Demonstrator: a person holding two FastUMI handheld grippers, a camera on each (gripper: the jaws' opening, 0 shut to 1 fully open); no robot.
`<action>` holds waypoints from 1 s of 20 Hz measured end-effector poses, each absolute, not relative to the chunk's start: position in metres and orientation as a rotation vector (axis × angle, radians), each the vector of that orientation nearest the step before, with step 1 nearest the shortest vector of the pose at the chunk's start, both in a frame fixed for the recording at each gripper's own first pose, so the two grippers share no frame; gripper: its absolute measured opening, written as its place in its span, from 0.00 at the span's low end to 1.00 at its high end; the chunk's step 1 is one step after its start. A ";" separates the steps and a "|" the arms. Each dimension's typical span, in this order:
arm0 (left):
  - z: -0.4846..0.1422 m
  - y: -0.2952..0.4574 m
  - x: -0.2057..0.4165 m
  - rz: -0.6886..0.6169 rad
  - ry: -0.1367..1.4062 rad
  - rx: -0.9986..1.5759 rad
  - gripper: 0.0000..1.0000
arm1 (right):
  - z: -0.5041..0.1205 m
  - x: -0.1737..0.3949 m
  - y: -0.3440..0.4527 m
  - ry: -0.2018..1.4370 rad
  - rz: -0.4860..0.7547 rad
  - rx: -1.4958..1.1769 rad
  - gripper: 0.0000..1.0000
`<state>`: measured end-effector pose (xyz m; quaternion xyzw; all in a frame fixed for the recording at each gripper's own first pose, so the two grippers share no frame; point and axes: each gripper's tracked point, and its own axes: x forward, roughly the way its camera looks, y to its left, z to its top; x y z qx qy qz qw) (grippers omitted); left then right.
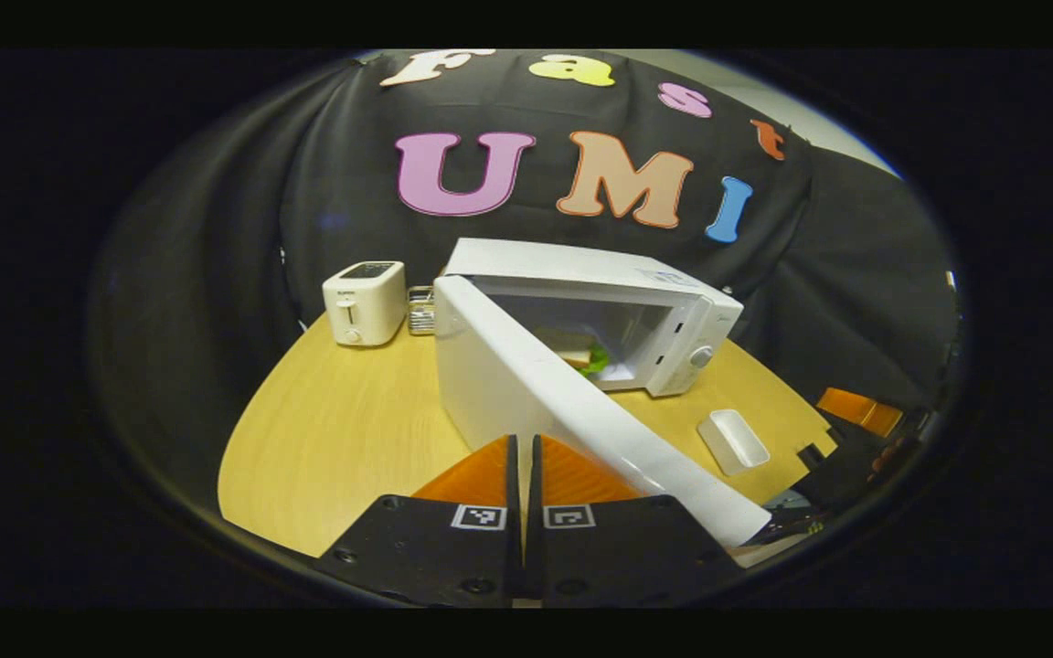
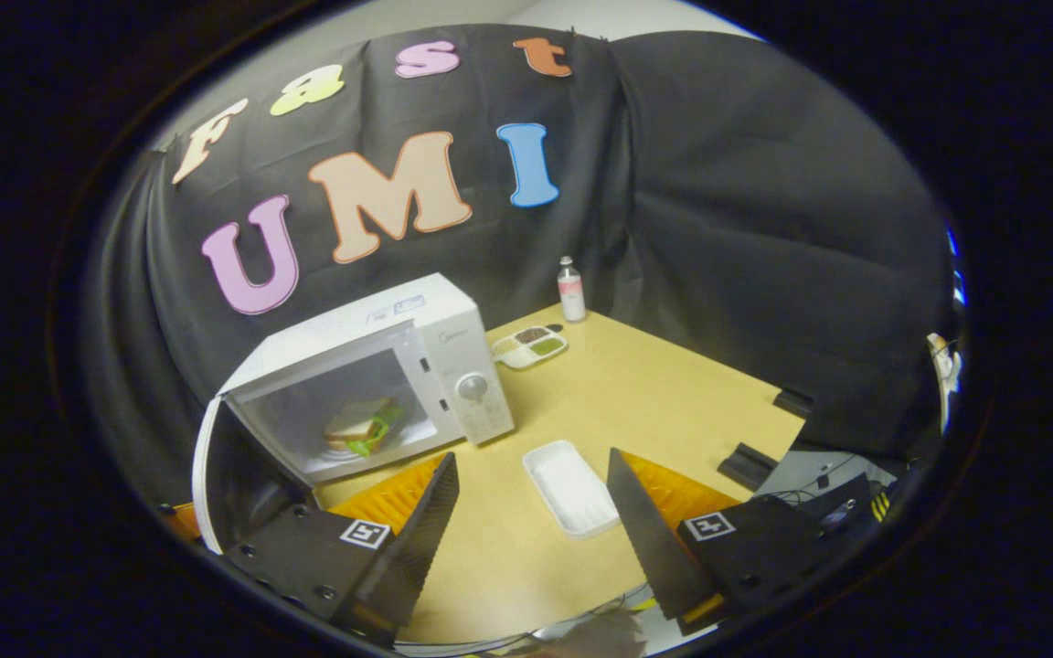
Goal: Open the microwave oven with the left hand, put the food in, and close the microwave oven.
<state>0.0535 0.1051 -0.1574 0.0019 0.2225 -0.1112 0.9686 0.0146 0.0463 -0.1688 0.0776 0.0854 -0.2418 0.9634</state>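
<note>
The microwave oven (image 2: 371, 366) stood on the wooden table (image 2: 673, 384) with its door (image 1: 581, 411) swung open, and the sandwich (image 2: 360, 428) lay inside the cavity, green filling showing at its edge. In the left gripper view the left gripper (image 1: 524, 457) sat just beside the outer face of the open door, its jaws drawn together with only a thin slit between them and nothing held; whether a finger touched the door could not be told. In the right gripper view the right gripper (image 2: 531, 493) hung over the table in front of the oven with its jaws spread wide and empty, and a white rectangular tray (image 2: 570, 489) lay on the tabletop between the fingers, near the oven's control knob (image 2: 472, 387). A white toaster (image 1: 364, 302) stood to the left of the oven. Behind the oven's right side were a small divided dish (image 2: 529, 346) and a small bottle (image 2: 570, 289) near the black cloth wall.
</note>
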 end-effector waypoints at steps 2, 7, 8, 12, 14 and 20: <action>-0.158 0.091 0.063 -0.220 0.458 -0.020 0.01 | -0.158 0.017 0.028 0.157 -0.505 0.136 1.00; -0.158 0.060 0.077 -0.218 0.465 -0.027 0.02 | -0.137 0.031 -0.006 0.119 -0.496 0.094 1.00; -0.159 0.054 0.081 -0.220 0.461 -0.014 0.01 | -0.134 0.037 -0.011 0.116 -0.487 0.092 1.00; -0.156 0.027 0.095 -0.239 0.440 0.044 0.01 | -0.128 0.053 -0.031 0.108 -0.453 0.097 1.00; -0.157 0.012 0.103 -0.251 0.435 0.057 0.01 | -0.122 0.061 -0.038 0.107 -0.440 0.104 1.00; -0.156 -0.022 0.129 -0.251 0.415 0.087 0.02 | -0.120 0.073 -0.058 0.106 -0.389 0.088 1.00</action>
